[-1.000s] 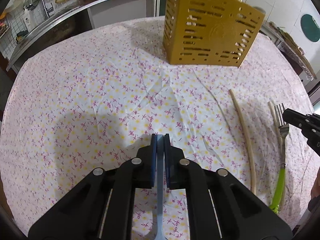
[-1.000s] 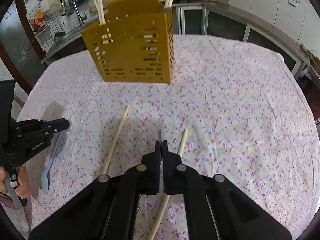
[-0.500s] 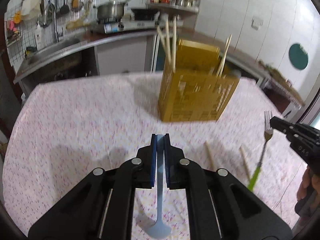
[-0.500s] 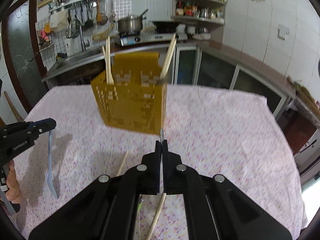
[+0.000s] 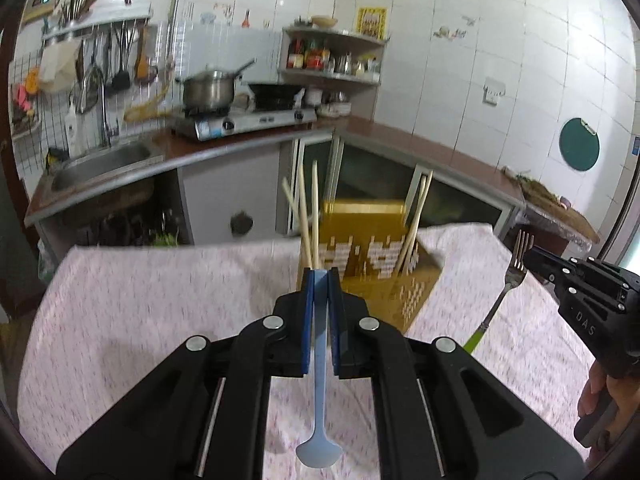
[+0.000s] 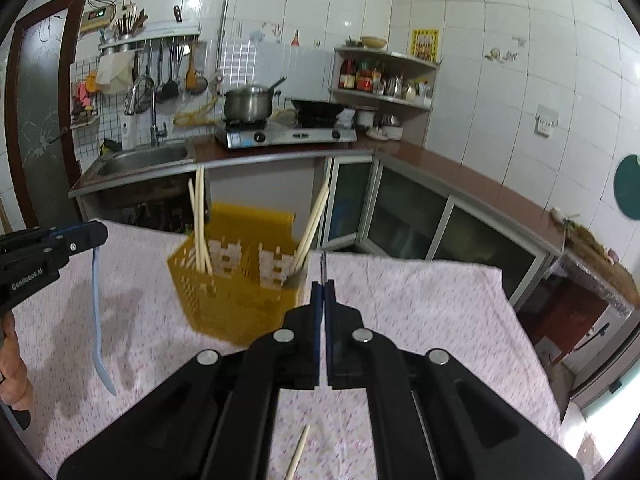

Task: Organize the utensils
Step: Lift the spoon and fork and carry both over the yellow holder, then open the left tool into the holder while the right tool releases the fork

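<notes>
**Both tongs lifted clear of the table, each clamped on a utensil**

Nearest the left wrist camera, the left gripper is pinching the handle of a pale blue spoon, its jaws pressed together on the handle; the spoon is hanging bowl-down beneath the tongs, above the floral tablecloth. In the right wrist view the right gripper is squeezing a fork by its neck, jaws closed tight on it; from the left wrist view the tines are pointing up and the green handle is slanting down and away, clear of the cloth. A hand is gripping the left tool's handle at the picture's left edge.

One loose chopstick is lying on the cloth below the right tongs.

Just beyond both tongs, the yellow slotted utensil holder is standing on the cloth, with chopsticks leaning up out of two of its compartments.

Farther back, a counter is carrying a sink and a gas stove with a steel pot on it.
</notes>
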{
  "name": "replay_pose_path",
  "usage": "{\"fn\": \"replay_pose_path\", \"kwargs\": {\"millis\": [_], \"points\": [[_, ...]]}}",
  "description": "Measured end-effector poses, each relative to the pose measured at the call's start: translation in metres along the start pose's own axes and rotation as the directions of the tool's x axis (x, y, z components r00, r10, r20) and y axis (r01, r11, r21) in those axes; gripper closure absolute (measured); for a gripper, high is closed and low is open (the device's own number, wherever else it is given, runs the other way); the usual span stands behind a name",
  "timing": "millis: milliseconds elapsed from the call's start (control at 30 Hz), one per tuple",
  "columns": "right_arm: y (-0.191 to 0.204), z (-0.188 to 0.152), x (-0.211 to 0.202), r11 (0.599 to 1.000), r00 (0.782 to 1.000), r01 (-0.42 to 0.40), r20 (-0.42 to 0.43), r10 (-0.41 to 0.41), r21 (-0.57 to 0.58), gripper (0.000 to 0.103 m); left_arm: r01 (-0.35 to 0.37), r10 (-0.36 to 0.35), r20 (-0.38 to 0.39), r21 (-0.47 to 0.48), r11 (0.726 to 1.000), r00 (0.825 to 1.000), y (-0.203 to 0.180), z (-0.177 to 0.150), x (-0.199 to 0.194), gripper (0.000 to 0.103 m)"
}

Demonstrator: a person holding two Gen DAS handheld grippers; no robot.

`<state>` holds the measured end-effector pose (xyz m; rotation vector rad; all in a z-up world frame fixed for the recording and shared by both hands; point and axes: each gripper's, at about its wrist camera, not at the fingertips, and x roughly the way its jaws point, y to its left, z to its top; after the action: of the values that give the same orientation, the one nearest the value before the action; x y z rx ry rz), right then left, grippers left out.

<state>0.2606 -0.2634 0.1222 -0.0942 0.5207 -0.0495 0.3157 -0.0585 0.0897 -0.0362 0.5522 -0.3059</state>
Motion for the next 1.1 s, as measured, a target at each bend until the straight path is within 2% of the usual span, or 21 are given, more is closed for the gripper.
{"fn": "replay_pose_path", "kwargs": {"millis": [100, 367, 600, 800, 900, 1100], "points": [[-0.001, 0.025, -0.006, 1.000, 0.999, 0.010, 0.034, -0.009, -0.010, 0.101, -0.006, 0.005, 0.054, 0.015, 1.000, 0.999, -0.007, 0.023, -0.004, 0.097], [-0.006, 0.074, -0.004, 0.999, 0.995, 0.039, 0.088, -0.038, -0.010, 0.101, -0.005, 0.001, 0.109, 0.034, 0.999, 0.994, -0.028, 0.077, 0.003, 0.097], [-0.004, 0.107, 0.019, 0.999, 0.991, 0.040, 0.128, -0.038, -0.017, 0.102, -0.035, 0.024, 0.187, 0.056, 0.998, 0.982, -0.040, 0.111, 0.020, 0.097], [-0.005, 0.100, 0.053, 1.000, 0.991, 0.011, 0.130, -0.013, 0.020, 0.102, -0.039, 0.024, 0.227, 0.062, 0.997, 0.974, -0.040, 0.116, 0.047, 0.097], [-0.007, 0.087, 0.073, 0.999, 0.992, -0.007, 0.123, 0.001, 0.046, 0.102, -0.046, 0.029, 0.245, 0.064, 0.997, 0.969, -0.036, 0.108, 0.064, 0.097], [-0.001, 0.059, 0.105, 0.999, 0.994, -0.030, 0.110, 0.025, 0.043, 0.102, -0.007, -0.005, 0.258, 0.044, 0.999, 0.966, -0.023, 0.089, 0.091, 0.097]]}}
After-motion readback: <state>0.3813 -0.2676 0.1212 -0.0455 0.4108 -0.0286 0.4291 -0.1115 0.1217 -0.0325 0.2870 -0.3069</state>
